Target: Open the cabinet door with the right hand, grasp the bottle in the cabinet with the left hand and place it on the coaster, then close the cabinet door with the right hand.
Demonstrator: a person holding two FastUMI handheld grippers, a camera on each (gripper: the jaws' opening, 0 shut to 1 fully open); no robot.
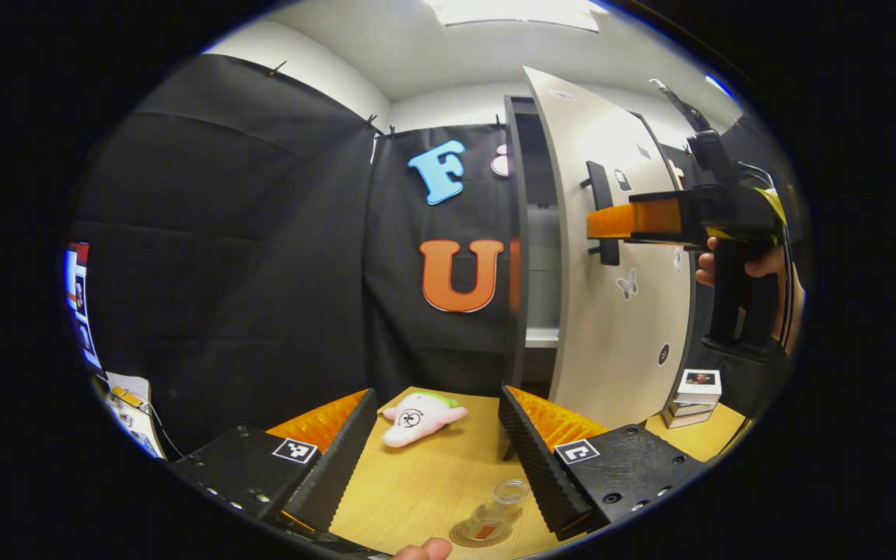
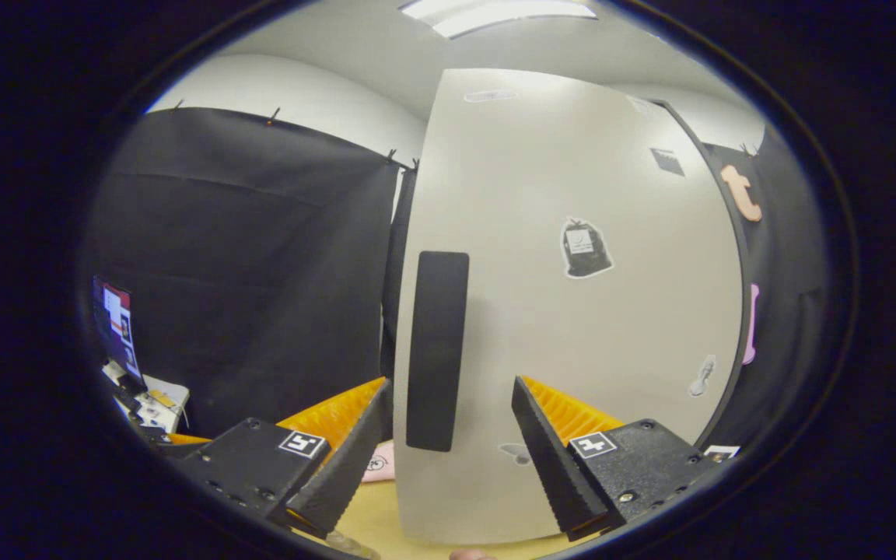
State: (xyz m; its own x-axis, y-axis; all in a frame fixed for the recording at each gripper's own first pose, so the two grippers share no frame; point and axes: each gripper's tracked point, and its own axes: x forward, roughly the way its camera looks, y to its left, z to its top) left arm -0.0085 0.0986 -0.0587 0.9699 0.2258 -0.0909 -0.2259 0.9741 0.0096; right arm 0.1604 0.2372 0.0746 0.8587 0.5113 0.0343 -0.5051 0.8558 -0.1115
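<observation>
Here the cabinet (image 1: 530, 233) stands at the back of the wooden table (image 1: 432, 482), and its pale door (image 1: 619, 311) hangs partly open, its free edge swung out toward the table and a dark gap showing shelves between that edge and the frame. In the right gripper view the door (image 2: 572, 350) looms close, its dark vertical handle (image 2: 436, 350) standing between the spread fingers of the right gripper (image 2: 452, 459), not visibly touched by either. In the left gripper view, that gripper (image 1: 611, 222) reaches level to the handle (image 1: 600, 210).

The left gripper (image 1: 436, 459) is spread wide over open tabletop. Between its fingers, near the front edge, the clear bottle (image 1: 501, 504) stands on the round coaster (image 1: 479, 533). A pink plush toy (image 1: 421, 418) lies farther back.
</observation>
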